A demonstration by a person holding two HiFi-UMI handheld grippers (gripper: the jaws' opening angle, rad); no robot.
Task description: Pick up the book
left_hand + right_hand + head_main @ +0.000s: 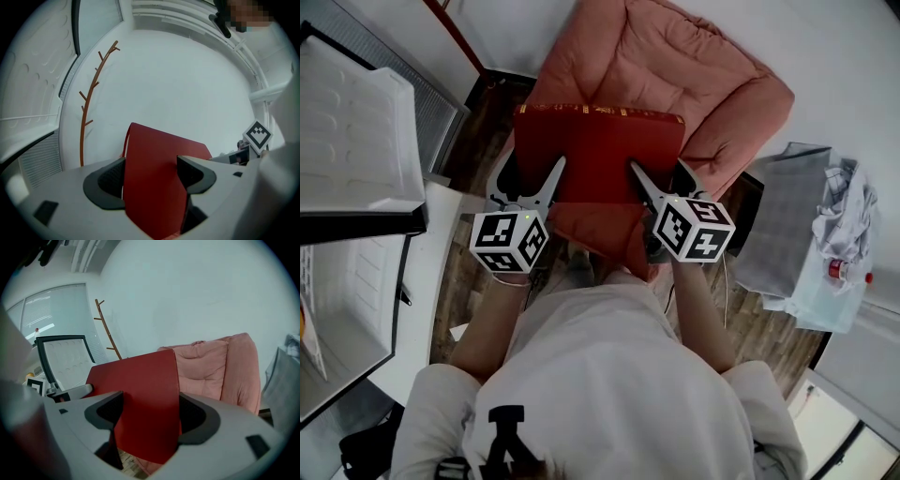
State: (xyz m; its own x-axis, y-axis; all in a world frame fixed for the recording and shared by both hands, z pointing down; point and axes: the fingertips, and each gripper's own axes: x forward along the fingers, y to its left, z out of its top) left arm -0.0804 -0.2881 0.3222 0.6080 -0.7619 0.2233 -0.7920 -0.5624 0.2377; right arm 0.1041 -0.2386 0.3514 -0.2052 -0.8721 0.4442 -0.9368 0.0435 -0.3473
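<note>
Plainly, left hand-held gripper (pixel 152 172) and right hand-held gripper (pixel 150 411) pinch the book (pixel 600 150); head view misses coat-stand (pixel 83 123).

Book (pixel 598 150): red cover, smooth, matt, card-like, with gold-looking trim along its far edge. My left claw (pixel 151 174) and right claw (pixel 150 413): smooth matt grey plastic shells. Pads (pixel 111 179): black, rubbery look, finely ribbed. Marker cube (pixel 508 240): flat black-and-white print, slight sheen. Armchair (pixel 675 66): pink cloth, quilted, soft, matt. Floor (pixel 487 131): wood planks, dull brown. Coat stand (pixel 84 117): brown, wood look, smooth. Grey checked cloth (pixel 787 216) at my right. My shirt (pixel 609 375): white cloth, matt.
</note>
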